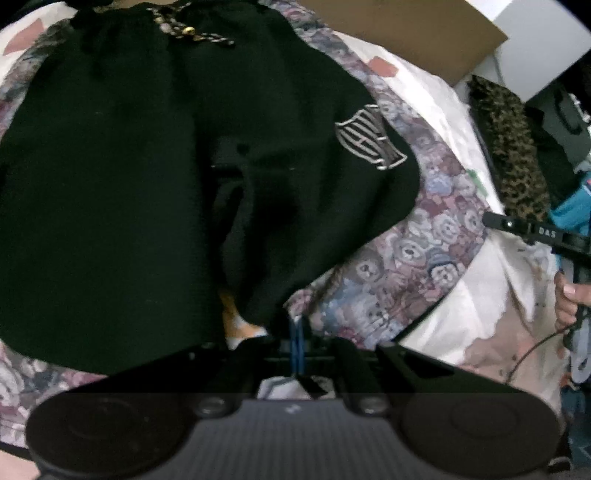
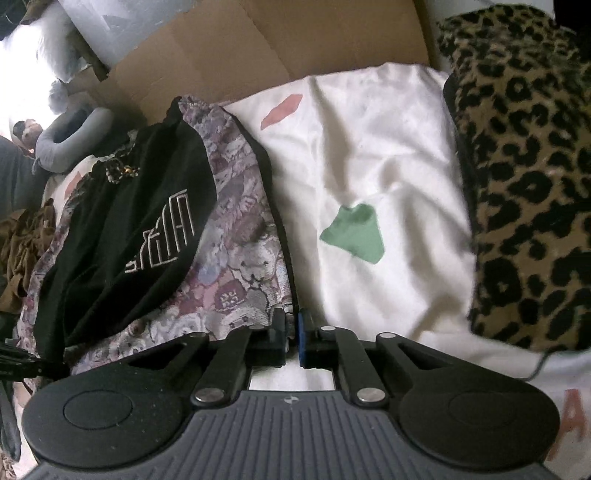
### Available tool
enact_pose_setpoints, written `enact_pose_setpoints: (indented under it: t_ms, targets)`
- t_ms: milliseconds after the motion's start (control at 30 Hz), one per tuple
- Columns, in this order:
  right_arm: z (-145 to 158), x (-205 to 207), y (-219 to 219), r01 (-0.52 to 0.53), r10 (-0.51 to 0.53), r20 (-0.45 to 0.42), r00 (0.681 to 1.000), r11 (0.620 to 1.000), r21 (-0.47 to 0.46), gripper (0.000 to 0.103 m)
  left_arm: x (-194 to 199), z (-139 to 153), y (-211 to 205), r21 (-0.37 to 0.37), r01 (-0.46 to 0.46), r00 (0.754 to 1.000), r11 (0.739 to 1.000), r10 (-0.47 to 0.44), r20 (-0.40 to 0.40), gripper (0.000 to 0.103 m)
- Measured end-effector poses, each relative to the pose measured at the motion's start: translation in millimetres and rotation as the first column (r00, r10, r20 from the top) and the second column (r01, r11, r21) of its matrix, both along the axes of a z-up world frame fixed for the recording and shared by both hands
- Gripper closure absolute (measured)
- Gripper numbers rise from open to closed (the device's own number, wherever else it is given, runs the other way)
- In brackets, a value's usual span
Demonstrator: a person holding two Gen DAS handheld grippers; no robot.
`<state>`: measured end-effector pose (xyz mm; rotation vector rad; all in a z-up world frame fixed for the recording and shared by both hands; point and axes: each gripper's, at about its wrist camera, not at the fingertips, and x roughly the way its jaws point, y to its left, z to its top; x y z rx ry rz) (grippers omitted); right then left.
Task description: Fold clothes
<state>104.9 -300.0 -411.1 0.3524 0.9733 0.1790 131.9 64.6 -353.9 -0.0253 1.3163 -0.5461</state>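
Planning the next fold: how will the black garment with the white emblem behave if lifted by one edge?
Probably floppy: the black garment lies draped in soft folds over the patterned cloth. It would likely sag and bunch rather than hold shape. Its drawstring may dangle.

Two wrist views – close, steeply downward – both on the black garment (image 1: 147,166).

Left claw (image 1: 299,332) tips behind black garment (image 1: 147,166).
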Motion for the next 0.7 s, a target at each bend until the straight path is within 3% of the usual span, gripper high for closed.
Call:
enact_pose_setpoints:
  t_ms: [333,467,533,567,600,700]
  targets:
    - [26.7,-1.0,-24.0,0.049,-0.047,0.021,0.999,0.992,-0.115,0.100,-3.9,-0.6,-12.9,-0.127,0.088,0.994,0.988,-0.095,-0.049,0.101]
    - [21.1,6.2,-34.9,0.072,-0.070,0.017,0.997,0.986,-0.151,0.100,-4.1,-6.7,-5.6,-0.150,0.072,0.992,0.986,-0.086,-0.088,0.084]
    - [15.0,10.5,-38.0,0.080,-0.080,0.006,0.997,0.985,-0.154,0.100,-3.6,-8.1,-1.8,-0.161,0.047,0.993,0.986,-0.063,-0.098,0.062]
    - [12.4,12.1,-38.7,0.082,-0.083,0.000,0.997,0.985,-0.153,0.100,-2.5,-9.3,-0.6,-0.164,0.030,0.994,0.986,-0.047,-0.102,0.046]
    - [10.8,12.5,-38.5,0.084,-0.085,-0.002,0.996,0.985,-0.151,0.100,-1.4,-10.0,0.0,-0.167,0.019,0.994,0.986,-0.036,-0.100,0.041]
    - [5.9,13.4,-37.8,0.087,-0.089,-0.009,0.996,0.986,-0.145,0.100,-3.0,-17.2,0.1,-0.174,0.015,0.994,0.985,-0.033,-0.104,0.040]
